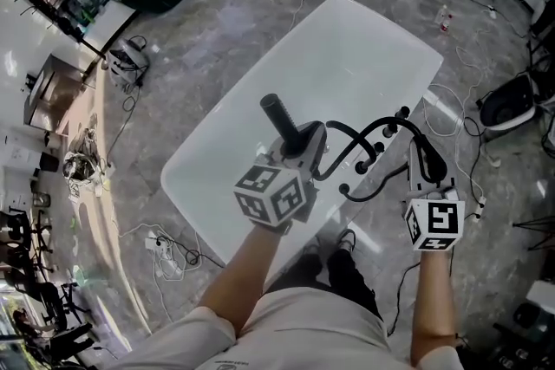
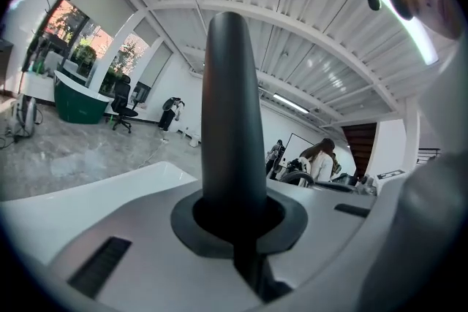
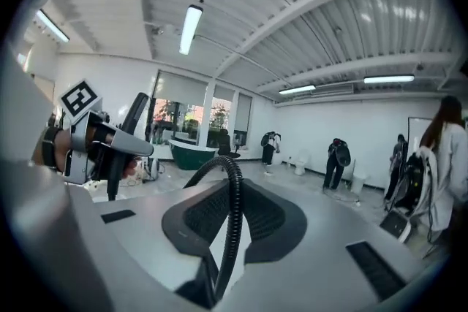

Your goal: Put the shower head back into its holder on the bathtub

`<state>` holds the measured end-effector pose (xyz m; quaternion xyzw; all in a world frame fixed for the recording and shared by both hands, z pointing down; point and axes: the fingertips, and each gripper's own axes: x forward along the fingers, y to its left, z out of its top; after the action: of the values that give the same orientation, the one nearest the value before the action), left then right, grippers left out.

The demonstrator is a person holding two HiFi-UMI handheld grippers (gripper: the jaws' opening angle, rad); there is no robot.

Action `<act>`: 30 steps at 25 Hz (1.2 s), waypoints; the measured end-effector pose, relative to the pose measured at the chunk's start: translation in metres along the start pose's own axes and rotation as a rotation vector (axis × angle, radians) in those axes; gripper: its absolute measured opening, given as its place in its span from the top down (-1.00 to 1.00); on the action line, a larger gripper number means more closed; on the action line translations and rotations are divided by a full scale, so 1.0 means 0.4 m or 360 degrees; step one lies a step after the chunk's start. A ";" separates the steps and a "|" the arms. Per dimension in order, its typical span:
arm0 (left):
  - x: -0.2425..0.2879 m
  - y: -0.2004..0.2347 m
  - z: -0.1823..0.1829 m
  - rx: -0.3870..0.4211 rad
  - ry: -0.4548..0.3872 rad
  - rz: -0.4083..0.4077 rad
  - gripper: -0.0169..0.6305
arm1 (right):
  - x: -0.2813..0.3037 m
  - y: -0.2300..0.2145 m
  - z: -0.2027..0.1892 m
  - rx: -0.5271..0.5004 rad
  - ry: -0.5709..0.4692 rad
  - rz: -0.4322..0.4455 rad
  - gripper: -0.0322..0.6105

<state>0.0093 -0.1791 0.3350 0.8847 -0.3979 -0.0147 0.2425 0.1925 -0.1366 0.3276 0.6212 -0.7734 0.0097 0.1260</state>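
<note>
L gripper (image 1: 300, 146) jaws clamped on shower head (image 2: 232, 120) handle: stiff, smooth, prob slippery. R gripper (image 1: 426, 167) jaws pinch hose (image 3: 234, 219): floppy, so steer by handle.

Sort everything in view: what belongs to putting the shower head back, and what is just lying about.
For the job: shower head, gripped in the left gripper; its hose, gripped in the right gripper; white bathtub; black fittings on its rim.
Lying about: floor cables; green tub; office chair; people in the background.
</note>
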 end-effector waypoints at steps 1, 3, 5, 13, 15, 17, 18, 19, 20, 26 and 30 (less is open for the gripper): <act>-0.007 0.010 0.015 0.0010 -0.0020 0.0023 0.91 | 0.003 -0.008 -0.004 0.0051 0.0000 0.0023 0.72; -0.014 0.025 0.039 0.0029 -0.0039 0.0059 0.91 | 0.003 -0.007 -0.010 0.0096 0.0003 0.0087 0.72; -0.005 0.026 0.036 0.0046 0.0006 0.0057 0.91 | 0.001 0.017 -0.009 0.0080 0.0002 0.0161 0.72; 0.013 -0.016 -0.009 0.0088 0.0106 -0.0006 0.91 | 0.025 0.057 -0.033 0.0058 0.0083 0.0243 0.72; -0.002 -0.011 0.021 0.0090 0.0061 0.0014 0.91 | 0.031 0.062 -0.068 0.0056 0.0123 0.0258 0.72; -0.011 -0.001 0.045 0.0083 0.0034 0.0038 0.91 | 0.038 0.074 -0.103 0.0072 0.0157 0.0282 0.72; -0.012 0.005 0.048 0.0075 0.0038 0.0050 0.91 | 0.040 0.083 -0.117 0.0081 0.0169 0.0294 0.72; -0.010 0.013 0.044 0.0061 0.0051 0.0063 0.91 | 0.040 0.092 -0.126 0.0092 0.0175 0.0308 0.72; -0.008 0.020 0.033 0.0038 0.0067 0.0075 0.91 | 0.038 0.102 -0.129 0.0109 0.0172 0.0326 0.72; -0.007 0.072 -0.034 -0.0401 0.0061 0.0061 0.91 | 0.001 0.097 -0.013 0.0182 0.0039 0.0369 0.72; -0.010 0.106 -0.026 -0.0926 -0.0085 -0.0041 0.91 | -0.017 0.100 0.014 0.0101 0.0029 0.0383 0.72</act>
<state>-0.0207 -0.1960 0.3625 0.7822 -0.3718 -0.1546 0.4753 0.1545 -0.1218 0.3262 0.5275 -0.8405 0.0549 0.1112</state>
